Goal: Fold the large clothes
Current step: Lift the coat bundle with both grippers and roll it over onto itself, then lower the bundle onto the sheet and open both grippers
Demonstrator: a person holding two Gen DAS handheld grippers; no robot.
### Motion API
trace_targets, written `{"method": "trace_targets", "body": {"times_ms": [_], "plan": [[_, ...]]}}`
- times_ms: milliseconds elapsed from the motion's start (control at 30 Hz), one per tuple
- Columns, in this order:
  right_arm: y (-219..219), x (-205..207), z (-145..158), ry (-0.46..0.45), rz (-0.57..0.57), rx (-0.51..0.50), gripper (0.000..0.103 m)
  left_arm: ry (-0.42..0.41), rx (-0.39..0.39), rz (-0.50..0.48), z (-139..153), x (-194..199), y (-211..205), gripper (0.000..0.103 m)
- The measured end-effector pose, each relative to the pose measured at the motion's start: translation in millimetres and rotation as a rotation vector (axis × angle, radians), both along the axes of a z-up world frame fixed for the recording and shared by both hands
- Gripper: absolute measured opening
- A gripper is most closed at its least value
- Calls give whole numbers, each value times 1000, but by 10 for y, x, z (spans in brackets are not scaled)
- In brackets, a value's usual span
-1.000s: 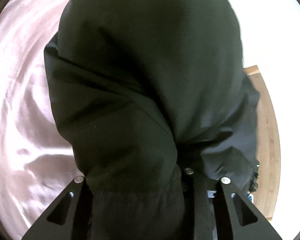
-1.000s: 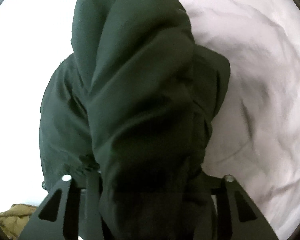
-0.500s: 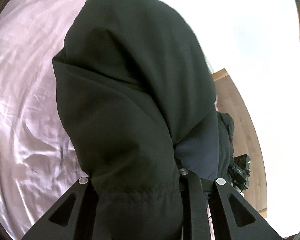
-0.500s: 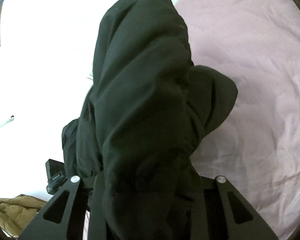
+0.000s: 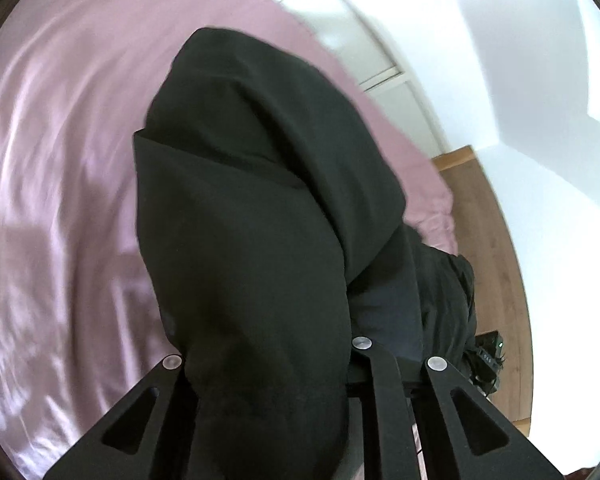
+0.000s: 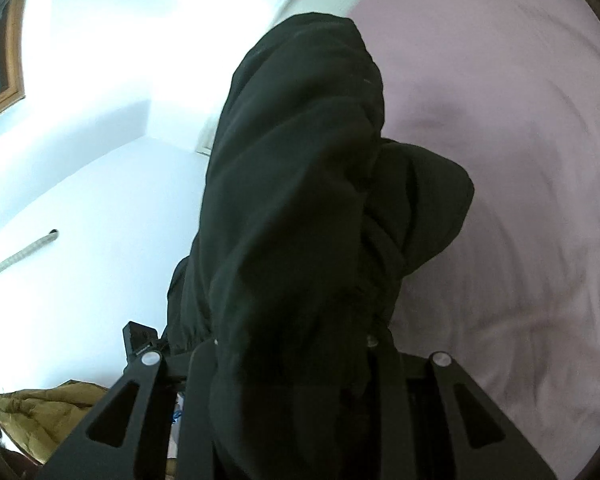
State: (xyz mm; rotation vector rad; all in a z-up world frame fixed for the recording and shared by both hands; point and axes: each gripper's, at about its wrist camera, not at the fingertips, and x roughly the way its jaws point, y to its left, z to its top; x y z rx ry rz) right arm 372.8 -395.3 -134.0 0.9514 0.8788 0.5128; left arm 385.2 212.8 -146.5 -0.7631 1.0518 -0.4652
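The black garment [image 5: 260, 240] fills the middle of both frames, bunched and draped over each gripper, with the pink sheet [image 5: 60, 200] behind it on the left of the left view and on the right of the right view.

The left gripper [image 5: 268, 360] has cloth between its jaws, which are closing to a narrow gap on it. The right gripper [image 6: 296, 352] also pinches a thick wad, its jaws narrow.

Risks, as I judge them:
- Each grip seems to hold a lump, not a clean edge. Layers could slide out under the cloth's weight, and one corner may drop onto the sheet.
- The cloth hides the fingertips in both views, so I cannot tell how deep either bite is; a shallow bite would slip.
- The hanging part is twisted and folded on itself. Laid down this way it would crease unevenly.
- At the lower right of the left view the garment hangs near the wood floor [image 5: 492, 240], past the bed edge; it could trail off the bed.
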Motion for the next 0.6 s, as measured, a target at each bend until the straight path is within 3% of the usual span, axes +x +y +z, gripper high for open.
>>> {"method": "trace_targets", "body": {"times_ms": [133,233,267,333,467,567,600], "plan": [[-245,-312,-561,109,-89,30,25,65,-58,56,-489,-157,315,17],[-309,-424,-833,163,-141,15,29,86,-92,55,-729,-255,478,35],[-319,-440,-902,169,-138,19,34,90,-89,60,-748,-288,508,49],[-311,-452,-968,174,-141,-23,45,88,-103,89,-862,-248,656,60],[-418,-439,-992,187,-175,-21,54,65,-147,159,-921,-384,848,62],[-262,-700,-954,182,-186,-65,58,76,-117,152,-896,-412,930,63],[-483,-688,-946,181,-189,-76,59,75,-101,146,-862,-422,937,63]]}}
